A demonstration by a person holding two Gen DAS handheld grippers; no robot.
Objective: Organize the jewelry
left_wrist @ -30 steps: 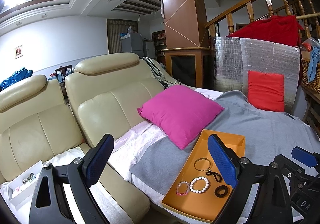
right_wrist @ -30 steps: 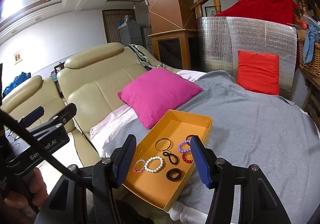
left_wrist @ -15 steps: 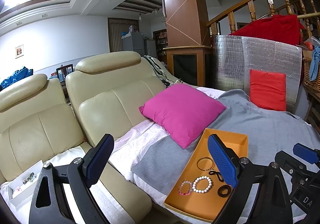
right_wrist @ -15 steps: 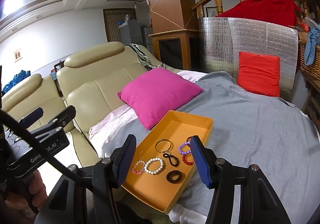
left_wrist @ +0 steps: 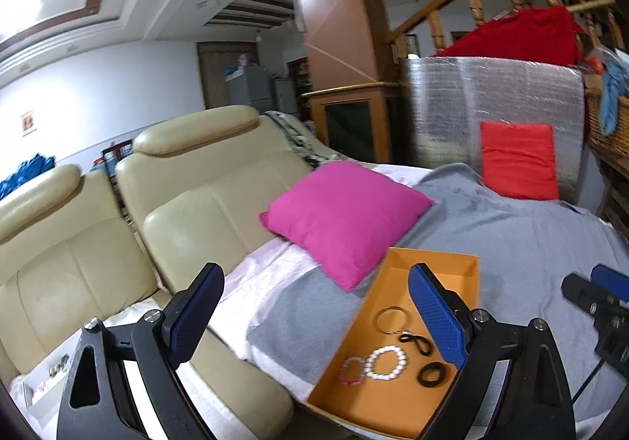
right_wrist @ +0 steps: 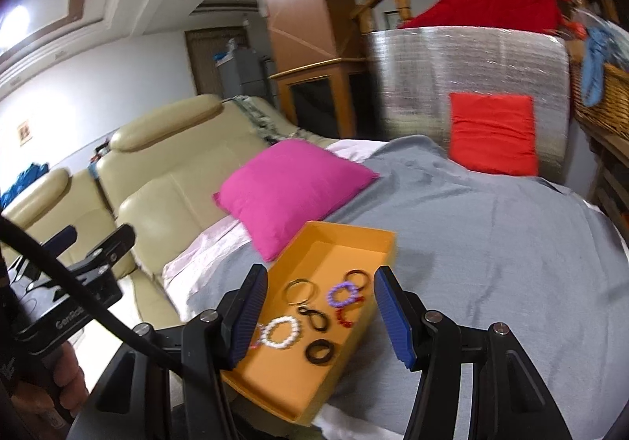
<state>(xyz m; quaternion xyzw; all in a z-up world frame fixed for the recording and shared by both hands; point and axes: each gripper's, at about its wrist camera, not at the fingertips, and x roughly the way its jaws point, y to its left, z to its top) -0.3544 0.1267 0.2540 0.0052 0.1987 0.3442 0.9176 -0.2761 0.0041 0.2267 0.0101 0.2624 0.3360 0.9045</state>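
An orange tray (right_wrist: 346,239) lies on the grey blanket and holds several bracelets and hair ties. Among them are a white bead bracelet (right_wrist: 275,324), a gold bangle (right_wrist: 293,288), a purple bracelet (right_wrist: 334,292) and a black ring tie (right_wrist: 310,353). My right gripper (right_wrist: 321,275) hangs open in front of the tray, nothing between its fingers. My left gripper (left_wrist: 314,277) is open too, left of the tray (left_wrist: 365,400), over the sofa's edge. The same white bracelet (left_wrist: 393,348) and bangle (left_wrist: 375,320) show beside its right finger. A small white box (left_wrist: 43,389) with trinkets sits at the lower left.
A pink cushion (left_wrist: 346,216) leans just behind the tray. The beige leather sofa (left_wrist: 196,212) fills the left. A red cushion (right_wrist: 491,133) rests against a silver foil panel (right_wrist: 464,78) at the back. A wicker basket (right_wrist: 605,98) stands far right. A hand (right_wrist: 59,381) holds the left gripper.
The scene has slid a little leftward in both views and is now blurred, so both grippers have shifted to the right. Jaw openings look unchanged.
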